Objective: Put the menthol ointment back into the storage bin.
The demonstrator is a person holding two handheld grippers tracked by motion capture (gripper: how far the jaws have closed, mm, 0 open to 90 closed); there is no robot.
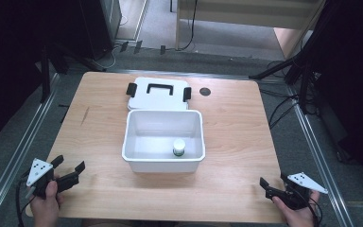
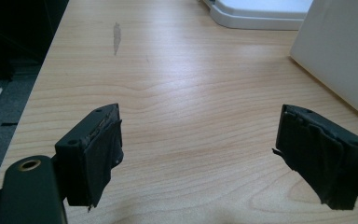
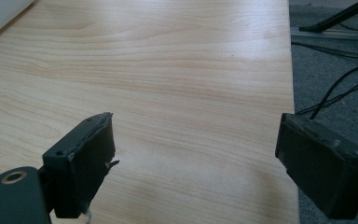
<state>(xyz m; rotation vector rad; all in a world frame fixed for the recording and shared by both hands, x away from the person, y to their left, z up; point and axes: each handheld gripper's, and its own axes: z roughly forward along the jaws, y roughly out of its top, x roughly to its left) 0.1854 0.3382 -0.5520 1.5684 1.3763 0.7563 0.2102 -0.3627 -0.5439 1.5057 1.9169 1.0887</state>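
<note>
White-capped small bottle (image 1: 179, 147) stands upright inside the open white plastic bin (image 1: 131, 137) mid-worktop (image 1: 231, 142), near its front wall. Left claw (image 1: 69, 169) and right claw (image 1: 272, 182) hover at the near corners, jaws apart, both empty. Risk as I see it: a deep reach could clip the bin wall or topple the bottle. Its label is too small to read.

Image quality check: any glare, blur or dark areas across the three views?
High view: soft overall, dark corners, mild sheen on the table. Left gripper view: jaws blurred close up, white bin wall bright, nearly blown out. Right gripper view: pale glare across the far tabletop.
</note>
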